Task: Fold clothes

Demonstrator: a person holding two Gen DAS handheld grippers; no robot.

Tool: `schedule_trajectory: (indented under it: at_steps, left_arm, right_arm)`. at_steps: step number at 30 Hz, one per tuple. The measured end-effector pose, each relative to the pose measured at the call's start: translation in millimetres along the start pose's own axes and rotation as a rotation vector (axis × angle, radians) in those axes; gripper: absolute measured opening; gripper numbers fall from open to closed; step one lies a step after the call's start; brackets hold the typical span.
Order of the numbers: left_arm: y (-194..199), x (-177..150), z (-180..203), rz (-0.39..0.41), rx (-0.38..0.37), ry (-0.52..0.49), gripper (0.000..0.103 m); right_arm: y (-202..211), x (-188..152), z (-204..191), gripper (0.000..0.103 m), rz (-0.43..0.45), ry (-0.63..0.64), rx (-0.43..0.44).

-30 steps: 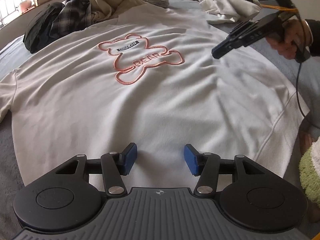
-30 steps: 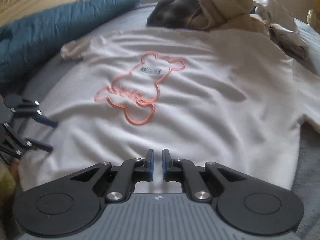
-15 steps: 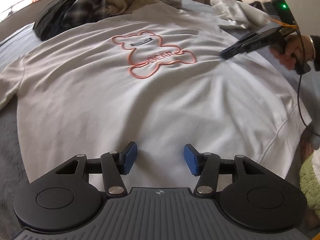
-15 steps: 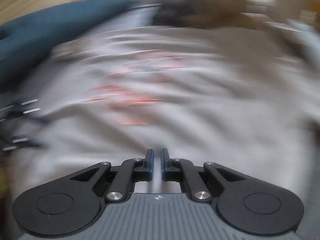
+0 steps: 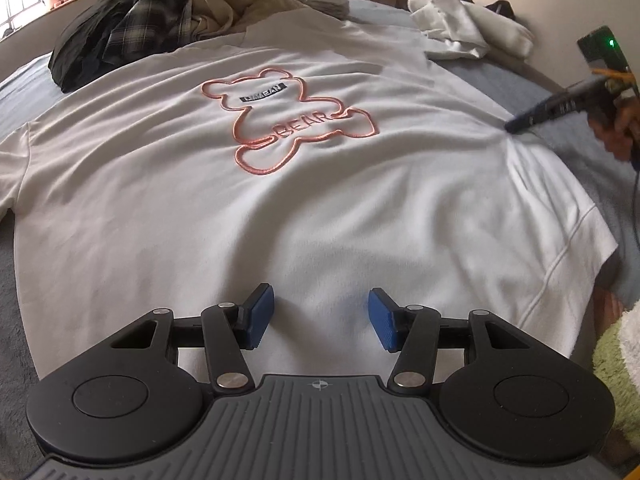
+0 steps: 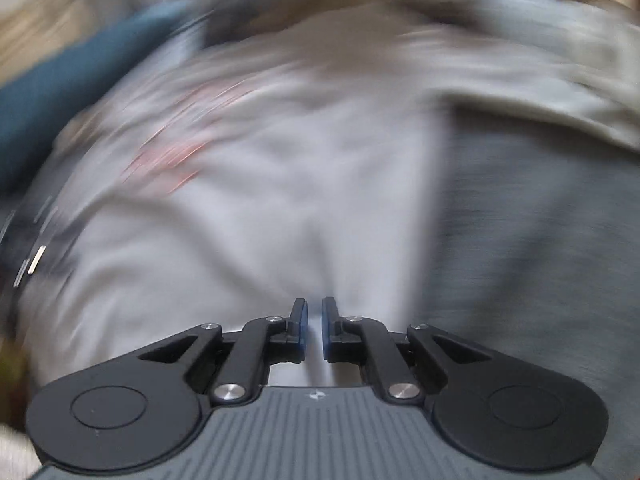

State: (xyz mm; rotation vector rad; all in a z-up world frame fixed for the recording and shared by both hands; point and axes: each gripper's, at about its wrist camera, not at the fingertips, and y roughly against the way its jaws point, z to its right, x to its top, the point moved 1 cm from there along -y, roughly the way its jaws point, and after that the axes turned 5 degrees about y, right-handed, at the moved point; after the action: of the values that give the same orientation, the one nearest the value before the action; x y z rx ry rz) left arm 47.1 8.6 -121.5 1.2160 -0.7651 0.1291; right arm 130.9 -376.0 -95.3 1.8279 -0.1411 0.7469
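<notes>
A white sweatshirt (image 5: 248,216) with a pink bear outline (image 5: 288,116) lies spread flat on the grey bed, front side up. My left gripper (image 5: 320,318) is open and hovers over the cloth near the hem, with nothing between its blue pads. My right gripper (image 5: 514,125) shows at the right of the left wrist view, tip down at the sweatshirt's side edge, where the cloth puckers. The right wrist view is motion-blurred; there my right gripper (image 6: 313,330) is shut over the white sweatshirt (image 6: 248,208) beside its edge, and no cloth is visibly pinched.
A heap of dark, plaid and beige clothes (image 5: 160,20) lies beyond the sweatshirt. White garments (image 5: 468,28) are bunched at the far right. A blue blanket (image 6: 60,92) borders the left. Grey bedding (image 6: 520,220) is bare on the right. Something green and fuzzy (image 5: 616,364) sits at the near right.
The right gripper has swept from over the chest outward to the sweatshirt's side edge, still shut. The left gripper stayed open and drifted slightly.
</notes>
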Motion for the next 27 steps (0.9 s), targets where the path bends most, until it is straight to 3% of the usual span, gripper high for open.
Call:
schedule_trajectory:
  at_steps: [2, 6, 7, 12, 16, 23, 26, 27]
  left_arm:
    - [1.0, 0.2, 0.5, -0.001, 0.002, 0.010, 0.052]
    - [0.9, 1.0, 2.5, 0.003, 0.010, 0.021, 0.052]
    - [1.3, 1.6, 3.0, 0.003, 0.011, 0.023, 0.052]
    - [7.9, 1.6, 3.4, 0.015, 0.008, 0.020, 0.052]
    - [7.0, 8.1, 10.0, 0.039, -0.024, -0.007, 0.052]
    - [-12.8, 18.5, 47.6, 0.039, -0.141, -0.124, 0.052]
    - [-13.1, 9.8, 55.1, 0.019, -0.133, -0.158, 0.052]
    - [-12.2, 6.1, 55.2, 0.012, -0.128, -0.157, 0.052]
  right_arm:
    - [7.4, 0.7, -2.5, 0.008, 0.017, 0.000, 0.018]
    - [-1.1, -14.0, -56.0, 0.008, -0.099, 0.152, 0.248]
    - [-2.8, -19.7, -66.7, 0.008, -0.133, 0.217, 0.270]
    - [10.0, -32.5, -29.4, 0.004, -0.197, 0.219, 0.151]
    - [32.4, -17.7, -15.4, 0.008, -0.147, 0.212, -0.009]
    - [-10.9, 16.4, -57.6, 0.008, 0.012, 0.259, 0.126]
    - [-35.0, 22.0, -26.9, 0.005, 0.012, 0.253, 0.059]
    - [-37.1, 27.2, -8.1, 0.005, 0.028, 0.172, 0.070]
